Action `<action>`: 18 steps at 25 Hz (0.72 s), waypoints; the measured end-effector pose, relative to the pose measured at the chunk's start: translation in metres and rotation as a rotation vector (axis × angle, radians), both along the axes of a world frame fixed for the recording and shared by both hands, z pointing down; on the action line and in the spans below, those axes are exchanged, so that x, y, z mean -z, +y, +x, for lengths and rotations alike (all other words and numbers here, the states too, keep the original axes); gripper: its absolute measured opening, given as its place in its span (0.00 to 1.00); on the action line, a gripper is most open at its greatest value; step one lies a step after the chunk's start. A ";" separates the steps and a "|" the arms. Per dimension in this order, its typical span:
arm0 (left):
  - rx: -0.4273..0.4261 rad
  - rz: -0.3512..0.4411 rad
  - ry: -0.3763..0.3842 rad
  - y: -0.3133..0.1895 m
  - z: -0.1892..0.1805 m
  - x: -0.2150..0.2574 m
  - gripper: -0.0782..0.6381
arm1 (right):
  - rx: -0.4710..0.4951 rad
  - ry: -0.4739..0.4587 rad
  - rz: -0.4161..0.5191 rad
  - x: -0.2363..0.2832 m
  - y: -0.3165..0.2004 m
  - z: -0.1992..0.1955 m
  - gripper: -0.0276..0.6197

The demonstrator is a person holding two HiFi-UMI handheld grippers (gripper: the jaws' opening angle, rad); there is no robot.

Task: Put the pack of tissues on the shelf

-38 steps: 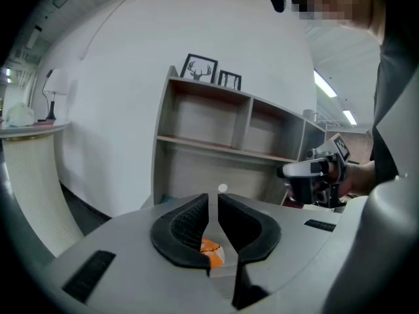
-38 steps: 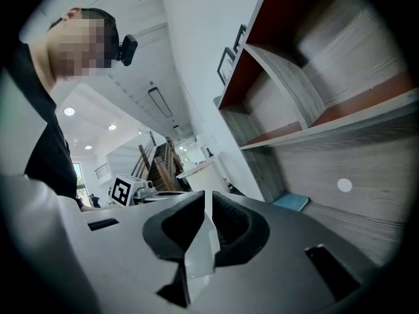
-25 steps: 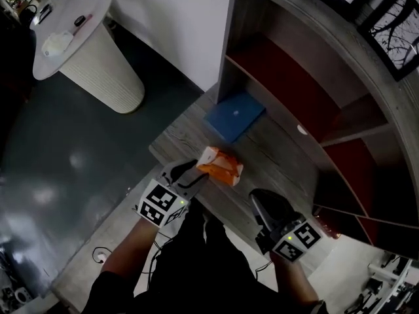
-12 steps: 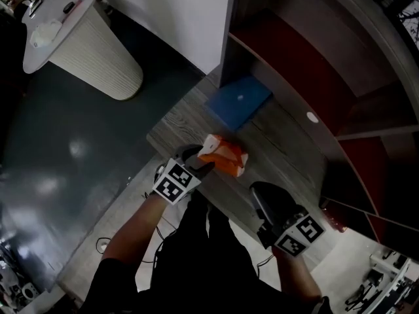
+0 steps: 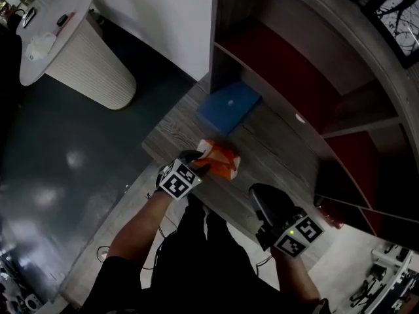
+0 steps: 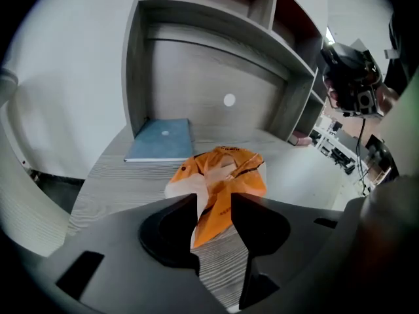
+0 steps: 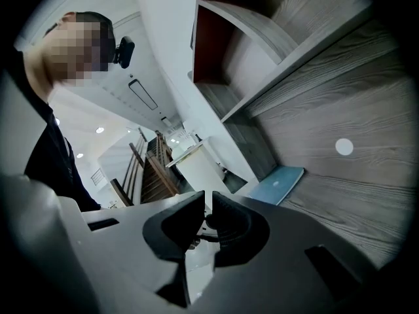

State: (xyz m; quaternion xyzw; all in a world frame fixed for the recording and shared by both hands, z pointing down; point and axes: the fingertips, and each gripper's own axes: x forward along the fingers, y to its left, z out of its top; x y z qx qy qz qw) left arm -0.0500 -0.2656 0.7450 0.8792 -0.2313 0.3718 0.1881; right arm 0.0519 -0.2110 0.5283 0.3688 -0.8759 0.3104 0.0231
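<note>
Bare desk top (image 5: 275, 149) lies right of the tissue pack (image 5: 221, 160); a blue book (image 5: 229, 105) blocks the far left, beside the shelf's side panel (image 5: 226, 12).

The pack of tissues (image 5: 219, 160) is orange with white patches. The book (image 5: 229, 106) at its 12 o'clock is blue. The shelf (image 5: 281, 150) shows grey wood grain and dark red back panels.

Pack's near end out of sight!
The left gripper (image 6: 215, 200), jaws just closing with the pack of tissues (image 6: 222, 169) between them, hides its near end; its print is too small to read, as are the bits on the round table (image 5: 49, 25).
</note>
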 end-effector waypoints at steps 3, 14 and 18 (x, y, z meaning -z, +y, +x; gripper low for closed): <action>-0.013 0.008 -0.005 0.001 0.003 0.001 0.25 | -0.011 0.000 0.010 0.008 0.000 0.003 0.07; 0.006 0.021 0.072 0.004 0.011 0.044 0.15 | -0.039 -0.022 0.058 0.036 -0.005 0.007 0.08; 0.026 0.046 0.124 0.004 0.011 0.082 0.15 | -0.053 -0.031 0.087 0.053 -0.004 0.010 0.08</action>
